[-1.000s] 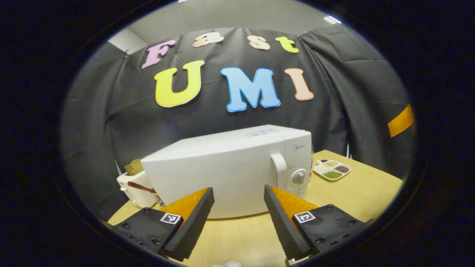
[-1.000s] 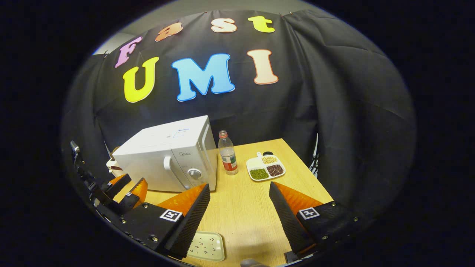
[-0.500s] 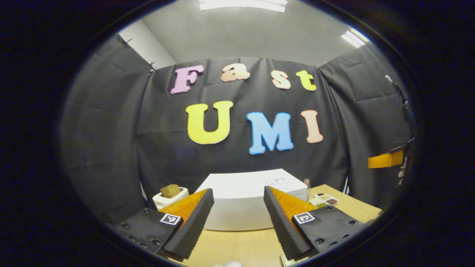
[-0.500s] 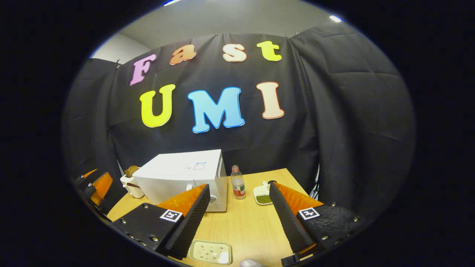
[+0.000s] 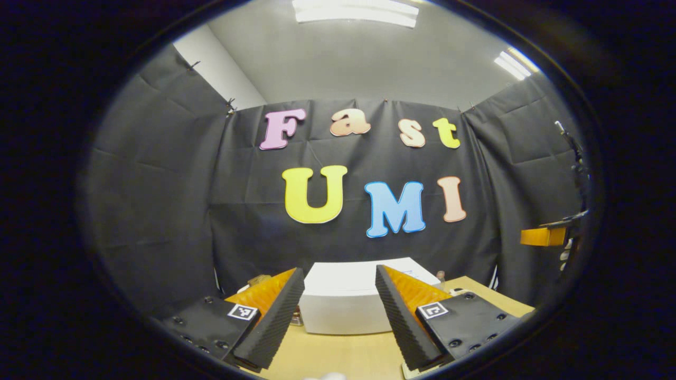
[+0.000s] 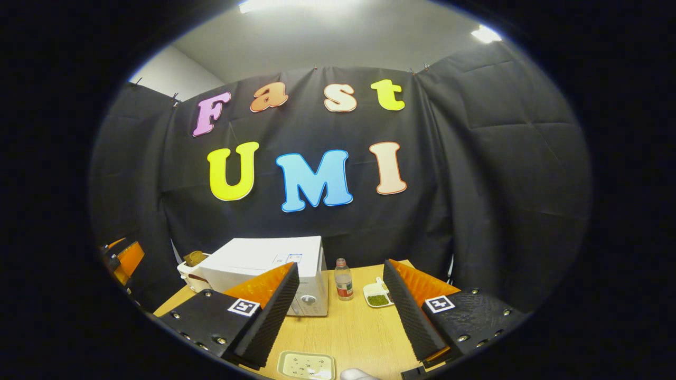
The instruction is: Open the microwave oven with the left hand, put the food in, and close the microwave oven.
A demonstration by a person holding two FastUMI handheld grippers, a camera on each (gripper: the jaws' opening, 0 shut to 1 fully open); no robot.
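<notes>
Task status, judged from the present frames: nothing is yet done; the microwave oven (image 6: 269, 264) stands shut on the wooden table (image 6: 348, 332), its door closed and its knob facing the grippers in the right gripper view; the handle is hidden behind a finger there. All three steps are judged to remain: door opened with the left hand, food put in, door closed.

Left gripper (image 5: 338, 322): fingers spread wide, nothing held between them; it is pointed at the microwave oven (image 5: 348, 309) but is held well back from it and rather high, so that mostly the white top and upper front are seen between the fingers. Right gripper (image 6: 340, 316): also wide apart and empty; it is held well back from the table's far end.

Food: a compartment dish (image 6: 377, 295) with green and other fillings lies just right of a plastic bottle (image 6: 344, 279), which stands just beside the oven's right side; a pale speckled tray (image 6: 306, 365) lies at the near table edge, below the right gripper. Which of these is the intended food cannot be told.

Other items: a white appliance with something brown on top (image 6: 191, 266) is seen behind the oven's left side.

Surface and room: light wood-grain tabletop, mostly bare in front; black cloth walls on three sides; grey ceiling with strip lights (image 5: 356, 11).
</notes>
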